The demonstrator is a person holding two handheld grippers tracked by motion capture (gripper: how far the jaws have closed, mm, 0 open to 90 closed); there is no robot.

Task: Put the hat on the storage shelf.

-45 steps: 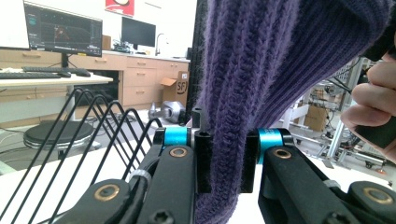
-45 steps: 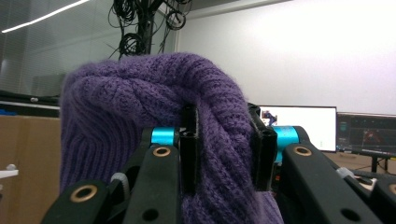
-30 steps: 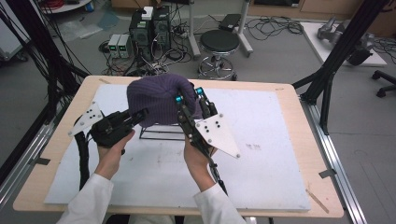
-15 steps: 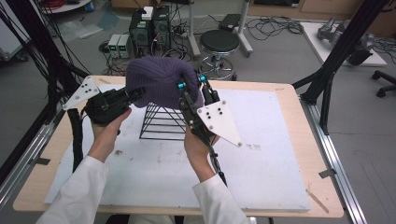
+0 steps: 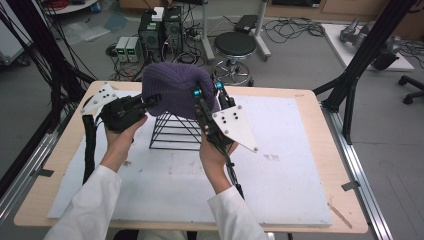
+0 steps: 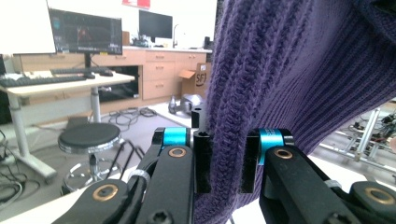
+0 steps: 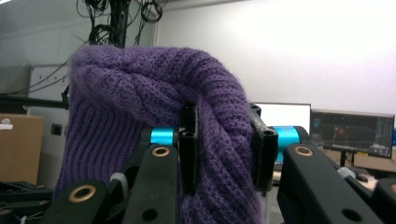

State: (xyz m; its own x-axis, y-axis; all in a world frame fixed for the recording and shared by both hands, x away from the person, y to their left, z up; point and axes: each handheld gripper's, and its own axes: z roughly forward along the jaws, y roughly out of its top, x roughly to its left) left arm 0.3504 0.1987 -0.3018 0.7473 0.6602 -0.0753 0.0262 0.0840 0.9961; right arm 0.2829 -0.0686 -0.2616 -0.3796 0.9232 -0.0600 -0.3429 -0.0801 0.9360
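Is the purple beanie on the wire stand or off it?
Off: the purple beanie hangs above the wire stand, pinched by the left tool and right tool.

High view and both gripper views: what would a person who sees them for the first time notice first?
First, the purple knitted hat, held up over the black wire stand in the middle of the white mat. Then the left gripper and the right gripper, each shut on the hat's knit from opposite sides.
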